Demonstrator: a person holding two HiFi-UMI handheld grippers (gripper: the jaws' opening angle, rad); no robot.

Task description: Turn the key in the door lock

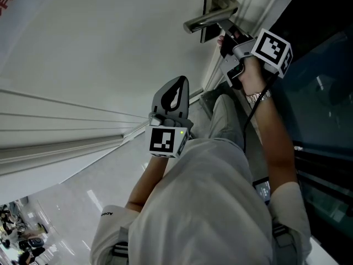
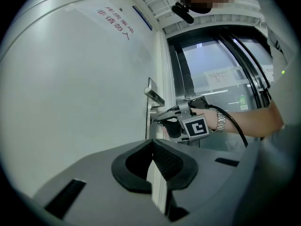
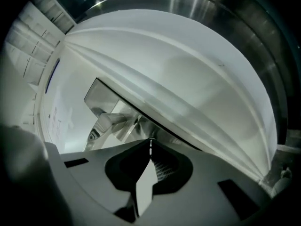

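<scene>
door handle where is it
Top of the head view, right of centre: the door handle juts from the white door, just up-left of the right gripper.

Brushed metal door handle [image 1: 212, 16] on smooth, matt white-painted door [image 1: 110, 43].

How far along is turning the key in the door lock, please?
Done: the right gripper is at the lock under the door handle. In hand: its fingers are shut on a thin sliver, apparently the key, and the gripper sits rolled. Left: finishing the turn; completion cannot be told. The left gripper is shut and empty.
</scene>
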